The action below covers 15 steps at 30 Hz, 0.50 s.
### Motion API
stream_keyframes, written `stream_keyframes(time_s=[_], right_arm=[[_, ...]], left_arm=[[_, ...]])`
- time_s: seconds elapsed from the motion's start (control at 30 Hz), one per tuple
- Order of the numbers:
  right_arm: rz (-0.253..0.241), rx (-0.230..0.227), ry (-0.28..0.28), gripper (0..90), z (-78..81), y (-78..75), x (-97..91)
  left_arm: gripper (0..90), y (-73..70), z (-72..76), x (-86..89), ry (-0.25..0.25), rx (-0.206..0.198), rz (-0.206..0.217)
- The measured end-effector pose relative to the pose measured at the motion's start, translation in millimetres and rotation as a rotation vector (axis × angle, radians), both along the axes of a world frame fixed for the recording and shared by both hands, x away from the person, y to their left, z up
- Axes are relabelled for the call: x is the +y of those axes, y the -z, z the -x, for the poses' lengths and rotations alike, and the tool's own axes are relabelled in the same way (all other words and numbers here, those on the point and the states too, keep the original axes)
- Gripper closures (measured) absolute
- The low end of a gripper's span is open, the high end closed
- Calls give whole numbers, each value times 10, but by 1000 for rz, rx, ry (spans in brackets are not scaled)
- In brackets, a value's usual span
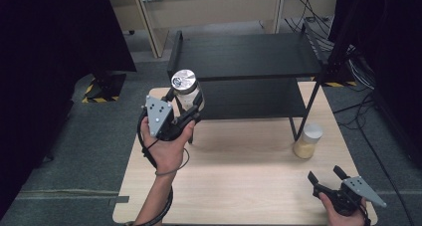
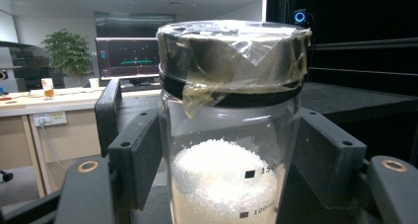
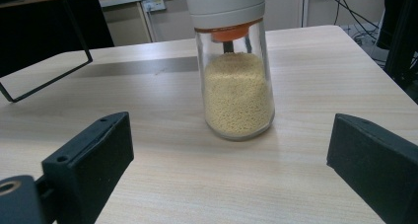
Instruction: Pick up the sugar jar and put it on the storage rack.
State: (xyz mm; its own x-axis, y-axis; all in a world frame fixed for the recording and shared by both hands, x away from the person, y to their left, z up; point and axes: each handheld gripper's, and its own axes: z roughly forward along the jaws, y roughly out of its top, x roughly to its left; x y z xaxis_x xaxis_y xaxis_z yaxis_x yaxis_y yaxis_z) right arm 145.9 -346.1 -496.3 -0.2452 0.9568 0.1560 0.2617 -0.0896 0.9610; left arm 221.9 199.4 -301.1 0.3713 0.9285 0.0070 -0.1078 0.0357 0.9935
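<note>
A glass jar of white grains (image 1: pixel 187 91) with a round lid wrapped in clear film is held upright above the table's back left, in front of the black shelf rack (image 1: pixel 249 56). My left gripper (image 1: pixel 186 104) is shut on its body. In the left gripper view the jar (image 2: pixel 229 135) stands between both pads, which press its sides. A second glass jar of yellow grains (image 1: pixel 308 141) with a white cap stands on the table by the rack's right leg. My right gripper (image 1: pixel 327 175) rests open near the table's front right, with that jar (image 3: pixel 235 81) ahead of its jaws, untouched.
The wooden table (image 1: pixel 239 176) carries the two-level black rack across its back. Dark curtains hang at left and right. Cables (image 1: pixel 318 32) lie on the floor behind the rack. A desk with a monitor (image 2: pixel 127 56) stands far off.
</note>
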Motion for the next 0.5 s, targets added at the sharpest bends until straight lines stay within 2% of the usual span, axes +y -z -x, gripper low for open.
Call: stream_keyframes(time_s=[0.5], right_arm=[[0, 2, 0, 38, -4, -3, -1]], left_arm=[[306, -143, -76, -80, -14, 2, -8]])
